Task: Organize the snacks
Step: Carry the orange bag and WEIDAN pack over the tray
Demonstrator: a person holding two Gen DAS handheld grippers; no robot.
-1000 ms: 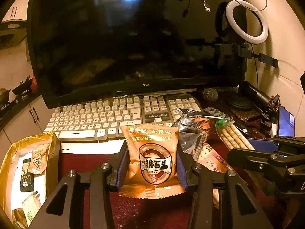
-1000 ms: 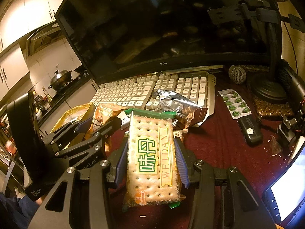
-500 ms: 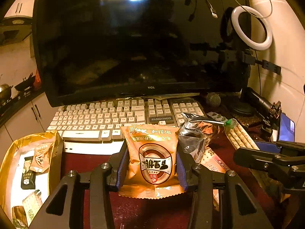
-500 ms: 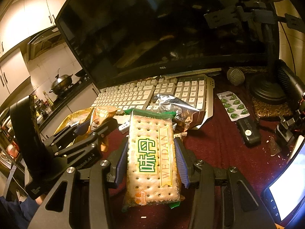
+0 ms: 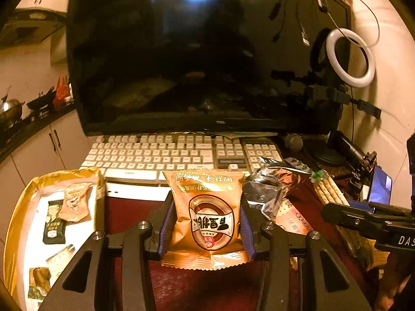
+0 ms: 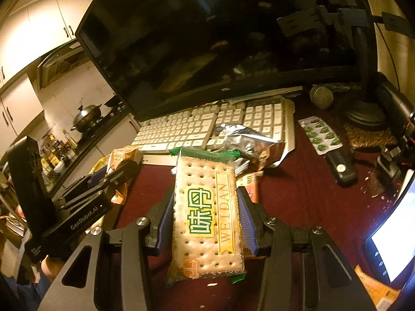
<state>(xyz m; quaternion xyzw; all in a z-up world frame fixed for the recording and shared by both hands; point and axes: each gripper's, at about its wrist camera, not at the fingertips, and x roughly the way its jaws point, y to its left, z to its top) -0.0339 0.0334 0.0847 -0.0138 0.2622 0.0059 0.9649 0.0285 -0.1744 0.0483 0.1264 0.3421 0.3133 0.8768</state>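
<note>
The orange snack packet [image 5: 207, 215] is clamped across its sides by the left gripper [image 5: 206, 223]; it is judged light, puffy and crushable. The cracker pack [image 6: 207, 215] is pinched along its long edges by the right gripper [image 6: 206, 220]; it is judged stiff but brittle, with slick film.

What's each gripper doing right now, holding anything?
Left gripper: closed on the orange snack packet.
Right gripper: closed on the cracker pack.
</note>
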